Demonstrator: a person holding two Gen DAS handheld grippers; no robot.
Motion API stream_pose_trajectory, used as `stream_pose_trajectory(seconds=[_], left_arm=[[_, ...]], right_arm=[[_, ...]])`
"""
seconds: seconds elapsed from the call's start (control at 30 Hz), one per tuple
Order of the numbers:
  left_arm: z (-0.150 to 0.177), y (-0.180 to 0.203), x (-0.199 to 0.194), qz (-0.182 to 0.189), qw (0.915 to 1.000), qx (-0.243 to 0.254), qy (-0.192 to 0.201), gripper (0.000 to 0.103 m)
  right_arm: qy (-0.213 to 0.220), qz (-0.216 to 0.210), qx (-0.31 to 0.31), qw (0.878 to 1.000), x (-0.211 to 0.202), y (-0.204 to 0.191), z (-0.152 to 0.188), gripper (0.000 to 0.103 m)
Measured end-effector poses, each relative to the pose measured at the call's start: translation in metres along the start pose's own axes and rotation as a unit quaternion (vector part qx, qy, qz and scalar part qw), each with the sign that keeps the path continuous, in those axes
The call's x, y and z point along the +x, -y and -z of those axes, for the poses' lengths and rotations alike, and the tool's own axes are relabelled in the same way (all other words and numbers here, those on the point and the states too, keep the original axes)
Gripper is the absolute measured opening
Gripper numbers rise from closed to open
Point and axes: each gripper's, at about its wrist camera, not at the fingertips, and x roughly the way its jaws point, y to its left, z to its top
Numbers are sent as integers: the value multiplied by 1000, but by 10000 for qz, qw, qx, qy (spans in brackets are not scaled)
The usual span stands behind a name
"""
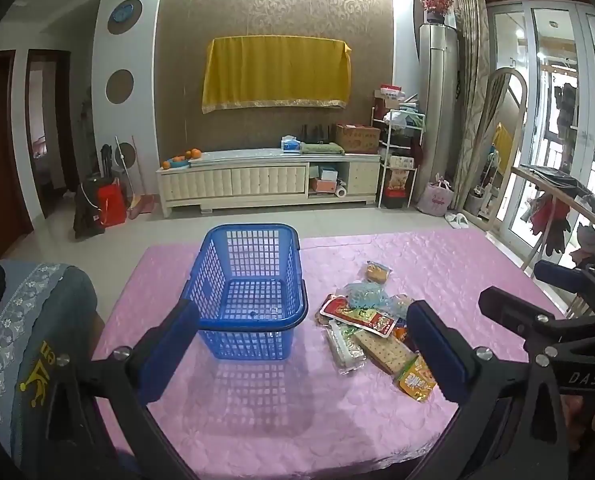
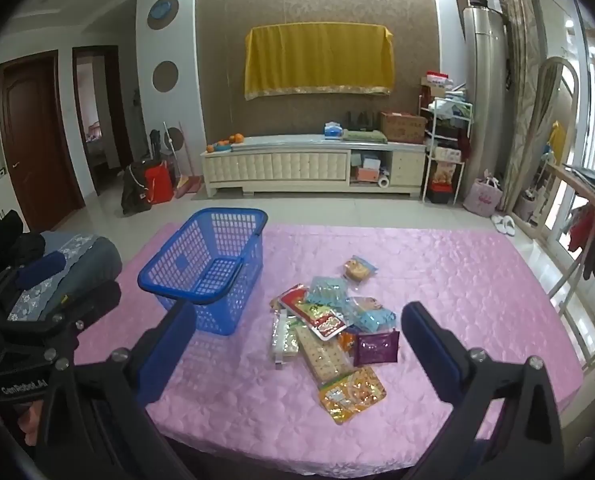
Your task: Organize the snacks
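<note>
An empty blue plastic basket (image 1: 253, 292) stands on the pink tablecloth (image 1: 257, 408); it also shows in the right wrist view (image 2: 205, 268). A pile of snack packets (image 1: 371, 324) lies to its right, with a red packet, a cracker pack and an orange-yellow packet (image 2: 351, 394) nearest the front. A purple packet (image 2: 376, 347) lies at the pile's right. My left gripper (image 1: 303, 352) is open and empty, hovering before the basket. My right gripper (image 2: 297, 350) is open and empty, hovering before the pile. The right gripper shows in the left view (image 1: 545, 320).
The table's front edge (image 2: 297, 464) is near both grippers. A folded blue-grey cloth (image 1: 25, 340) lies at the left. A wooden rail with hanging clothes (image 2: 585, 216) stands to the right. A TV cabinet (image 1: 265, 180) is against the far wall.
</note>
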Motion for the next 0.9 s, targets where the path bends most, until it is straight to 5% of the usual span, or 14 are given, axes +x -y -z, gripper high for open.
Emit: stream_pose_trajectory(seconds=[0.9], left_arm=[[-2,-5,-2,200,9997,-134,-103,103]], right_arm=[[83,33,-39,10000,-5,-2,1,103]])
